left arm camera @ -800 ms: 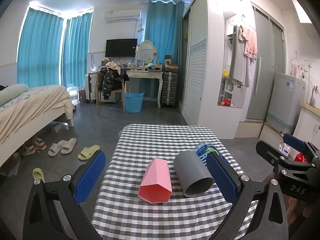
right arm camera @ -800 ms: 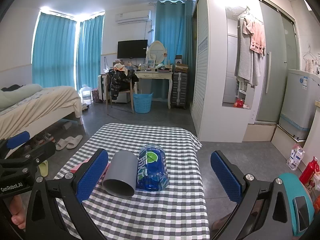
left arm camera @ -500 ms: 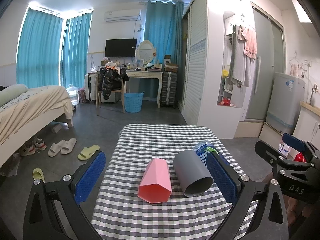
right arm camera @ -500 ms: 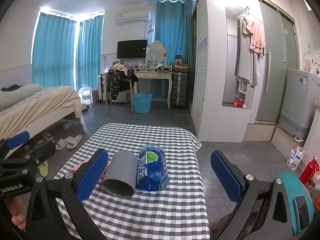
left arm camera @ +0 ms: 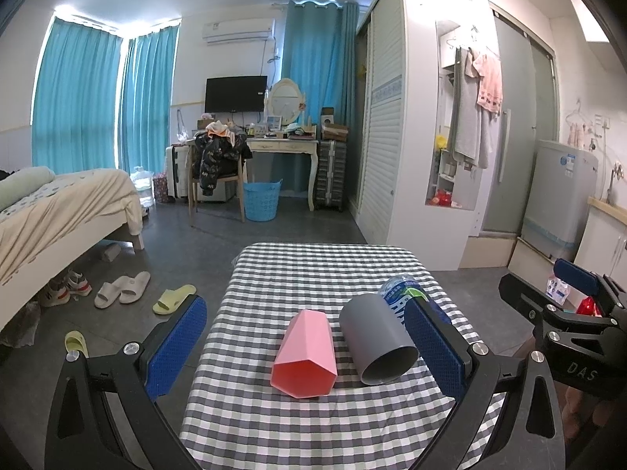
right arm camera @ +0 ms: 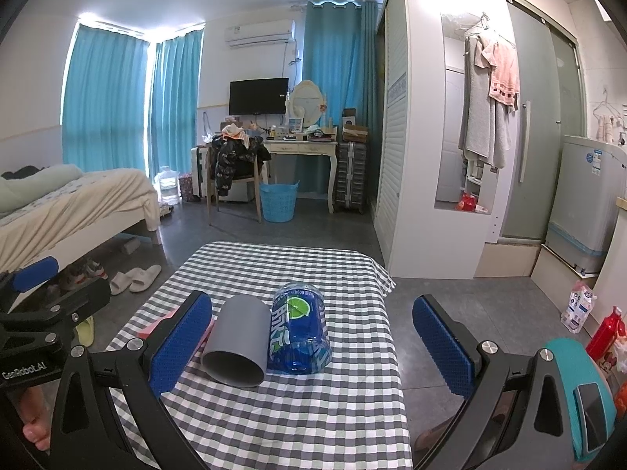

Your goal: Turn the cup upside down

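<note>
A pink faceted cup [left arm camera: 305,354] and a grey round cup [left arm camera: 376,338] lie on their sides on the checkered table [left arm camera: 313,266], open mouths toward me. A blue bottle [right arm camera: 299,333] lies beside the grey cup [right arm camera: 237,342] on its right. My left gripper [left arm camera: 309,348] is open, its jaws wide apart around both cups, not touching them. My right gripper [right arm camera: 313,346] is open around the grey cup and the bottle. The pink cup [right arm camera: 156,327] is mostly hidden behind the right gripper's left finger.
The table is narrow, with floor on both sides. Slippers [left arm camera: 125,290] lie on the floor at left beside a bed [left arm camera: 58,211]. A white wardrobe [left arm camera: 411,137] stands behind the table at right. The other gripper [left arm camera: 568,325] shows at the right edge.
</note>
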`<state>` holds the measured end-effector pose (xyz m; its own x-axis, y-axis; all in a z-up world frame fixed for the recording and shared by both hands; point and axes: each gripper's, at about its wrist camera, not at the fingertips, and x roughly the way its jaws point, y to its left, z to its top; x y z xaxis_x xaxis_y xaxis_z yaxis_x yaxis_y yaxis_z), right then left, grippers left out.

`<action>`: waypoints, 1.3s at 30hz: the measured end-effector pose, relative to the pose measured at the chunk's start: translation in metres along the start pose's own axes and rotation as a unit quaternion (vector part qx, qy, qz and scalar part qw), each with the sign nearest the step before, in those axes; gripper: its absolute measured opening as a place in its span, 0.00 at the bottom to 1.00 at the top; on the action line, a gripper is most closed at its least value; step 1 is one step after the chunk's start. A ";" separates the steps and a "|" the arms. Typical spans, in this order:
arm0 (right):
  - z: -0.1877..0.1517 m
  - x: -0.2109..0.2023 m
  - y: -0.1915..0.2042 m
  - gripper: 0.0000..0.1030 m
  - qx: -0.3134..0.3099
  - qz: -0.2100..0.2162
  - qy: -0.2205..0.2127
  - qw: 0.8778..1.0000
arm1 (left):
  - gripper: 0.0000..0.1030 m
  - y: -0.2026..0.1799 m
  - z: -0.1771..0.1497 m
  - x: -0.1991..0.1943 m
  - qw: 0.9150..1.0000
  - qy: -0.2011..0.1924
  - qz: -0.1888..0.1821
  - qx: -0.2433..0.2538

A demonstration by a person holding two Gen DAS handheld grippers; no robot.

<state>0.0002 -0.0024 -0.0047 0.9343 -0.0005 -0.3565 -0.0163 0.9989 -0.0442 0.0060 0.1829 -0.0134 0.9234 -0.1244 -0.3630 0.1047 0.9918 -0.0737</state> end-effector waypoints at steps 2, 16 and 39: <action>0.000 0.000 0.000 1.00 0.000 0.000 0.000 1.000 | 1.00 0.000 0.000 0.000 1.000 0.000 0.001 0.000; 0.002 -0.001 0.000 1.00 0.002 -0.003 0.002 1.000 | 1.00 0.001 -0.001 0.002 1.000 0.000 0.000 0.000; 0.002 -0.001 -0.001 1.00 0.002 -0.003 0.003 1.000 | 1.00 0.002 -0.002 0.003 1.000 0.001 0.001 0.001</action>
<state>0.0003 -0.0031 -0.0026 0.9324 -0.0062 -0.3614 -0.0099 0.9990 -0.0426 0.0079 0.1846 -0.0166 0.9225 -0.1229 -0.3659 0.1037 0.9920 -0.0718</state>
